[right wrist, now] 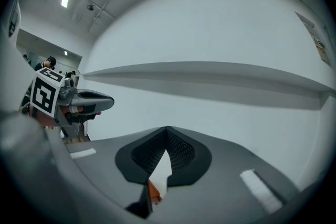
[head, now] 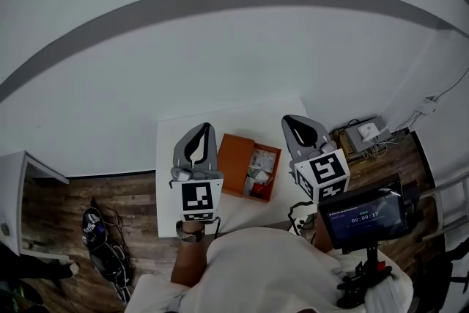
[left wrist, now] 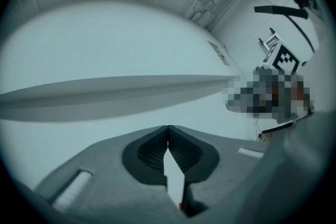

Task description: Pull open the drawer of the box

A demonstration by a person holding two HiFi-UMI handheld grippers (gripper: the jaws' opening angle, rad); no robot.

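Note:
An orange box (head: pixel 234 161) lies on the small white table (head: pixel 220 122). Its drawer (head: pixel 261 172) stands pulled out to the right, with several small items showing inside. My left gripper (head: pixel 207 126) hovers just left of the box, shut and empty, its tips meeting (left wrist: pixel 168 127) against the wall ahead. My right gripper (head: pixel 287 118) is held just right of the drawer, also shut with nothing between its tips (right wrist: pixel 167 128). Below those tips an orange sliver of the box (right wrist: pixel 153 191) shows. Neither gripper touches the box.
A white wall with a grey stripe (right wrist: pixel 210 78) fills the view ahead. A screen with a timer (head: pixel 364 216) stands at the near right. A white device with cables (head: pixel 366 133) lies on the wooden floor right of the table. A white cabinet (head: pixel 15 190) and dark gear (head: pixel 102 245) are at the left.

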